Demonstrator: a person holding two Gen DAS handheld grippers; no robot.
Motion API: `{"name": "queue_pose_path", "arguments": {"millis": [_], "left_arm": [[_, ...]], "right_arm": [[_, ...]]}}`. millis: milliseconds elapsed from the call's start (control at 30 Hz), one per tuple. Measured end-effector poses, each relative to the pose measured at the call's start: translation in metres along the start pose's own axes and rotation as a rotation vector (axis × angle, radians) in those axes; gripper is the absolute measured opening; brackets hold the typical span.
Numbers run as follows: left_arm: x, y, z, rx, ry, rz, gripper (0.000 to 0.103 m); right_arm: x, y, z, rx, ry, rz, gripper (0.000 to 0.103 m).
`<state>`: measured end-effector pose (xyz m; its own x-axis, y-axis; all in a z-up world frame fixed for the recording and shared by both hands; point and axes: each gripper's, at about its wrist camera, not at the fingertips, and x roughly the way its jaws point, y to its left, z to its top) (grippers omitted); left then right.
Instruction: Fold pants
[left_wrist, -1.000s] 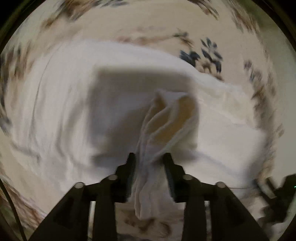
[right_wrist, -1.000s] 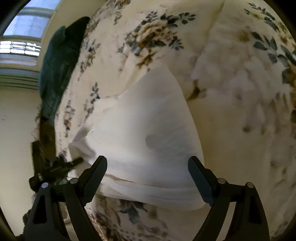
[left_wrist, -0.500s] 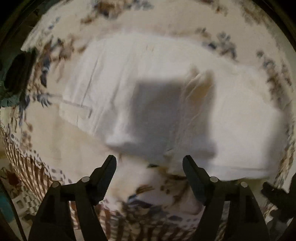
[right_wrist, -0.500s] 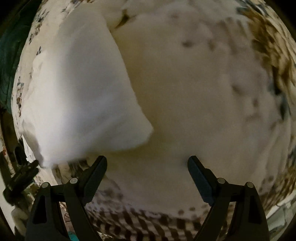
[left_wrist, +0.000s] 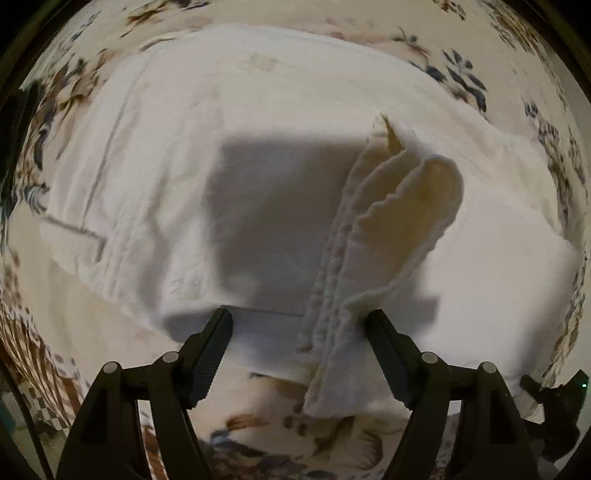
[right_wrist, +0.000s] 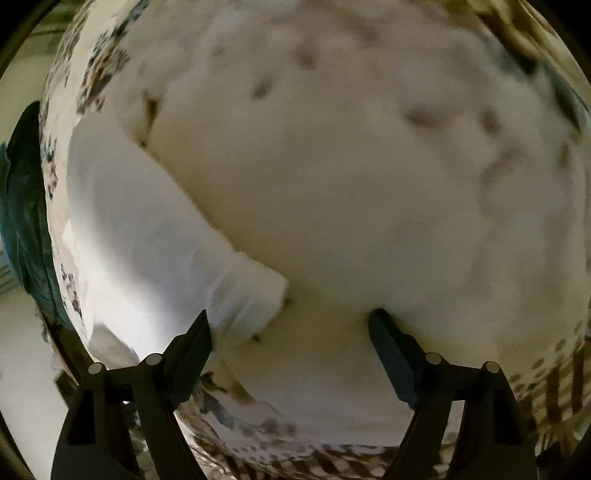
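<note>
White pants lie folded flat, ribbed waistband bunched upright.

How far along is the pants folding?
Partly done: the white pants lie doubled over on the floral bedspread. Nothing is gripped; the left gripper stands open around a bunched end, and the right gripper, closing, holds nothing. That end needs flattening.
</note>
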<state>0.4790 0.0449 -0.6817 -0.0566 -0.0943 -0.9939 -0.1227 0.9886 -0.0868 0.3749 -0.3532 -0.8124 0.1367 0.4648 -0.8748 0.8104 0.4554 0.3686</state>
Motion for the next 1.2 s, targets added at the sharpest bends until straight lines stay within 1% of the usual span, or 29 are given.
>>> {"name": "queue_pose_path", "arguments": {"millis": [33, 100, 167, 200, 233, 267, 300, 333, 367, 400, 433, 467, 533, 600, 633, 667, 700, 733, 767, 800, 867, 933, 967, 1000, 1067, 1133, 1200], "left_arm": [[-0.006, 0.0, 0.0, -0.001, -0.002, 0.006, 0.074], [-0.022, -0.001, -0.001, 0.009, -0.018, 0.0, 0.074], [-0.044, -0.016, 0.002, 0.052, -0.068, 0.001, 0.074], [-0.055, -0.027, 0.004, 0.092, -0.095, -0.002, 0.074], [-0.065, -0.045, 0.009, 0.158, -0.121, -0.016, 0.074], [-0.067, -0.056, 0.01, 0.193, -0.13, -0.017, 0.074], [-0.067, -0.074, 0.011, 0.248, -0.132, -0.024, 0.074], [-0.06, -0.086, 0.012, 0.291, -0.115, -0.033, 0.074], [-0.051, -0.09, 0.016, 0.311, -0.09, -0.032, 0.074], [-0.041, -0.098, 0.013, 0.323, -0.056, -0.031, 0.074], [-0.032, -0.099, 0.005, 0.329, -0.028, -0.041, 0.074], [-0.031, -0.095, -0.004, 0.331, -0.021, -0.041, 0.074], [-0.019, -0.086, -0.016, 0.322, -0.001, -0.003, 0.074], [-0.014, -0.072, -0.021, 0.276, 0.004, -0.043, 0.074], [-0.014, -0.064, -0.023, 0.248, -0.006, -0.077, 0.074], [-0.014, -0.063, -0.023, 0.238, -0.01, -0.088, 0.074], [-0.016, -0.06, -0.023, 0.223, -0.011, -0.096, 0.074], [-0.019, -0.058, -0.023, 0.213, -0.012, -0.1, 0.074], [-0.022, -0.056, -0.023, 0.208, -0.011, -0.099, 0.074], [-0.022, -0.059, -0.021, 0.206, -0.007, -0.094, 0.074], [-0.035, -0.047, -0.024, 0.197, 0.003, -0.087, 0.074], [-0.049, -0.039, -0.021, 0.181, -0.013, -0.111, 0.074], [-0.054, -0.037, -0.02, 0.176, -0.027, -0.112, 0.074], [-0.062, -0.034, -0.017, 0.17, -0.046, -0.114, 0.074], [-0.072, -0.032, -0.006, 0.162, -0.08, -0.115, 0.074], [-0.068, -0.028, 0.009, 0.15, -0.091, -0.109, 0.074], [-0.059, -0.034, 0.021, 0.147, -0.094, -0.095, 0.074]], "right_arm": [[-0.002, 0.001, -0.002, -0.02, 0.008, -0.015, 0.085], [-0.006, 0.002, -0.003, -0.023, 0.007, 0.0, 0.085], [-0.019, 0.004, -0.005, -0.002, -0.009, 0.081, 0.085], [-0.022, 0.003, -0.002, 0.006, -0.024, 0.119, 0.085], [-0.025, 0.005, 0.0, 0.009, -0.035, 0.161, 0.085], [-0.025, 0.008, 0.003, 0.005, -0.035, 0.177, 0.085], [-0.023, 0.012, 0.007, 0.005, -0.033, 0.174, 0.085], [-0.019, 0.013, 0.012, 0.012, -0.031, 0.162, 0.085], [-0.011, 0.014, 0.016, 0.018, -0.016, 0.133, 0.085], [-0.001, 0.012, 0.017, 0.036, 0.015, 0.088, 0.082], [0.005, 0.009, 0.016, 0.061, 0.03, 0.081, 0.079], [0.011, 0.001, 0.012, 0.103, 0.052, 0.106, 0.078], [0.015, -0.007, 0.004, 0.133, 0.06, 0.124, 0.075], [0.017, -0.025, -0.005, 0.211, 0.07, 0.205, 0.059], [0.02, -0.035, -0.008, 0.262, 0.077, 0.256, 0.056], [0.024, -0.042, -0.012, 0.307, 0.081, 0.311, 0.044], [0.031, -0.05, -0.017, 0.352, 0.086, 0.384, 0.027], [0.033, -0.053, -0.021, 0.368, 0.077, 0.428, 0.02], [0.033, -0.052, -0.023, 0.362, 0.064, 0.448, 0.013], [0.031, -0.05, -0.024, 0.338, 0.055, 0.442, 0.013], [0.027, -0.044, -0.023, 0.27, 0.071, 0.412, 0.013], [0.016, -0.036, -0.021, 0.191, 0.082, 0.365, 0.024], [0.008, -0.033, -0.02, 0.159, 0.073, 0.352, 0.034], [-0.001, -0.031, -0.017, 0.139, 0.062, 0.344, 0.041], [-0.015, -0.03, -0.008, 0.109, 0.023, 0.351, 0.045], [-0.026, -0.039, 0.012, 0.096, 0.005, 0.355, 0.047], [-0.015, -0.042, 0.023, 0.105, 0.012, 0.366, 0.047]]}}
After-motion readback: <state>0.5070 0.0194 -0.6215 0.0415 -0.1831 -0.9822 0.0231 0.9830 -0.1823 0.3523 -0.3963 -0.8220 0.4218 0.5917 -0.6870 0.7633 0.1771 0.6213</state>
